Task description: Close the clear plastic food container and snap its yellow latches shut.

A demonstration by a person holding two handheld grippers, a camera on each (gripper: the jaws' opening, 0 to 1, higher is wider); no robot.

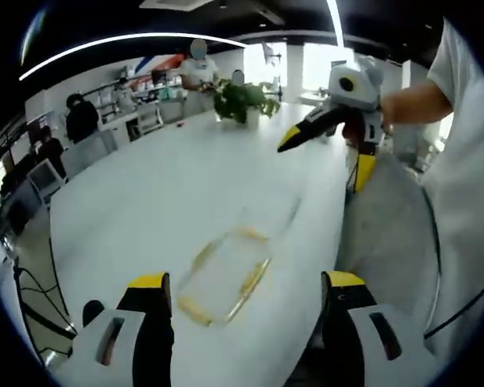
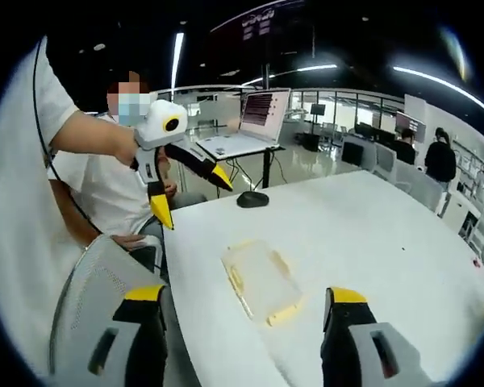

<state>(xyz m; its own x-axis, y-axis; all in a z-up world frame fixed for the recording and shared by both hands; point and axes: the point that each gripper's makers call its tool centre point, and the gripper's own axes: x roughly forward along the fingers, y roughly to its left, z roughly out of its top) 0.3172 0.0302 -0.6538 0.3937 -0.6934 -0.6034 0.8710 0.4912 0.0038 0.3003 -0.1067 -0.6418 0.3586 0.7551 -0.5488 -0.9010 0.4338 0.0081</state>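
A clear plastic container (image 1: 226, 276) with yellow latches along its sides lies flat on the white table (image 1: 145, 193), near the table's edge. My left gripper (image 1: 247, 282) hovers above and short of it, jaws wide open and holding nothing. In the right gripper view the container (image 2: 262, 282) lies just ahead of my right gripper (image 2: 244, 294), which is also open with nothing between its jaws. Each gripper shows in the other's view, held up in a hand: the right gripper (image 1: 327, 155) and the left gripper (image 2: 191, 196), both spread open. I cannot tell whether the lid is seated.
A potted plant (image 1: 242, 101) stands far down the table. A black mouse (image 2: 252, 199) sits at the table's end, with a laptop (image 2: 246, 133) on a stand behind it. A grey mesh chair (image 2: 97, 290) is beside the table edge. Several people stand at the back.
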